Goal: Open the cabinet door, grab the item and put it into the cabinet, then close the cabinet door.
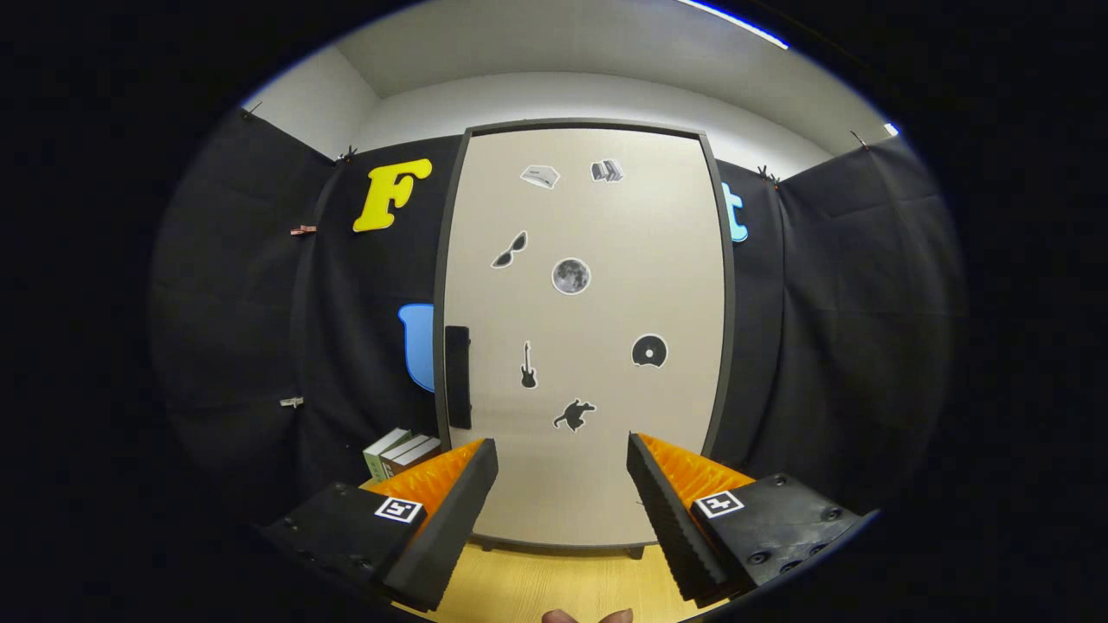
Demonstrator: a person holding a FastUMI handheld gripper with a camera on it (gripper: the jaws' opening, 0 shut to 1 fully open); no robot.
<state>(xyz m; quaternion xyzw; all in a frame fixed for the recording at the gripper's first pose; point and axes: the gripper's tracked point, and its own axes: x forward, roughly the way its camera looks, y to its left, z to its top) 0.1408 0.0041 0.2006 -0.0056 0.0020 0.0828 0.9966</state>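
- Against the black cloth wall (234,285), small clips (303,229) pinch the fabric.
- A small stack of boxes with green and brown sides and white tops (400,452) sits on the pale wooden tabletop (554,584), just left of the cabinet's foot and partly hidden behind the left finger; this looks to be the item to stow.
- A black rectangular handle (457,376) stands upright on the left edge of the door, low down.
- The tall beige cabinet door with a dark grey frame (580,484) is closed and faces the camera, straight beyond the fingers.
- Black-and-white stickers (571,275) dot the door: a box, books, sunglasses, a moon, a guitar, a disc and a turtle.
- The gripper (563,454) is spread wide with nothing between its fingers; the door's lower part shows in the gap, apart from the tips.
- Each finger mount carries a square black-and-white marker (399,509).
- Two fingertips of a person (589,616) peek in below the gripper, over the tabletop.
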